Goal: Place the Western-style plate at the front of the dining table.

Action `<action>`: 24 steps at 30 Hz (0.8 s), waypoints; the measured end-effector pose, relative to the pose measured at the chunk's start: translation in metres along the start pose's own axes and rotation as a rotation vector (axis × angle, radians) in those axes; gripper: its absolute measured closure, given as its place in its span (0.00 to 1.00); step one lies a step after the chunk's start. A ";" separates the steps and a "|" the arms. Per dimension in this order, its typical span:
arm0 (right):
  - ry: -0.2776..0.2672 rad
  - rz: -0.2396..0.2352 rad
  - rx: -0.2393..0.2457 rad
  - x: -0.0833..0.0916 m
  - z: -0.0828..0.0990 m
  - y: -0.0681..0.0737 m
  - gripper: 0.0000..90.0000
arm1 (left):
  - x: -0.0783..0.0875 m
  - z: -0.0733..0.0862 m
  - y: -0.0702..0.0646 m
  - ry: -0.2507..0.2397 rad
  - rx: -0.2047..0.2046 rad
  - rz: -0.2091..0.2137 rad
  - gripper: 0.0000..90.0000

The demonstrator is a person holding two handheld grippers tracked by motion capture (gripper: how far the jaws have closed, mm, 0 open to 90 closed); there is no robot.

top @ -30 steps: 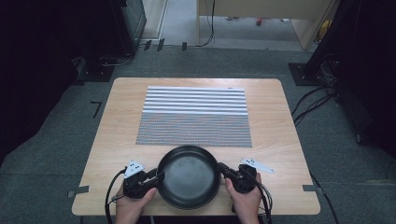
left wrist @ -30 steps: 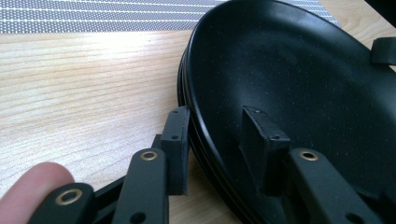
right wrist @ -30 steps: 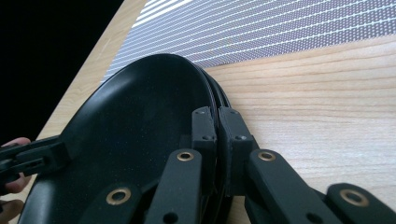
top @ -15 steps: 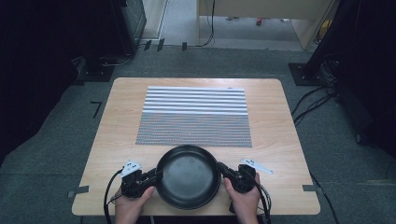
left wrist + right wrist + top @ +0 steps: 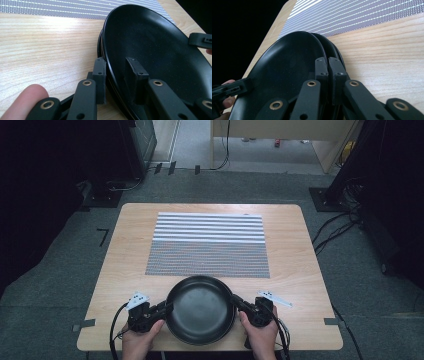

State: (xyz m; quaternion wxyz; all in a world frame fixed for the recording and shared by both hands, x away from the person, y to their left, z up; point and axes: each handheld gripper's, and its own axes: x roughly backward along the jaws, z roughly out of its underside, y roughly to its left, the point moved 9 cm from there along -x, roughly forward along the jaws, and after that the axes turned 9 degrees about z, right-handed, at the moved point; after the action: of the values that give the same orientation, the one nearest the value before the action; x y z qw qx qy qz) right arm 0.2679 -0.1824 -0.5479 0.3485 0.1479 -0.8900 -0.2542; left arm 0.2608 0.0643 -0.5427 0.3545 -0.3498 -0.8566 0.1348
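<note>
My right gripper (image 5: 328,66) has its jaws clamped tight on the rim of the top black plate (image 5: 201,307). My left gripper (image 5: 117,75) has just been closing its jaws, one inside and one outside the opposite rim; I cannot tell whether they pinch it yet. The plates are round, shallow, matte black and stacked, at the near edge of the wooden bench (image 5: 125,250), just short of the striped mat (image 5: 209,245).

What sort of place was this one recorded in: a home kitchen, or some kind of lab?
Most likely a lab or recording studio, not a kitchen. The wooden table stands alone on grey carpet, cables trail across the floor, and dark equipment stands surround it.
</note>
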 end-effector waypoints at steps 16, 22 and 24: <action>0.037 -0.036 -0.005 -0.005 0.010 0.007 0.95 | 0.011 -0.001 0.003 -0.015 0.013 0.008 0.80; 0.050 -0.043 -0.011 -0.007 0.013 0.008 0.93 | 0.011 0.000 0.003 -0.009 0.000 0.008 0.79; 0.051 -0.043 -0.016 -0.008 0.014 0.008 0.93 | 0.011 0.000 0.003 -0.008 -0.001 0.009 0.79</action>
State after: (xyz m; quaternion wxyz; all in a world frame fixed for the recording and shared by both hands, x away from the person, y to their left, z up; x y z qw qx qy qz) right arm 0.2628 -0.1674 -0.5564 0.3667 0.1709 -0.8754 -0.2647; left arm 0.2574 0.0741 -0.5388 0.3506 -0.3531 -0.8565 0.1373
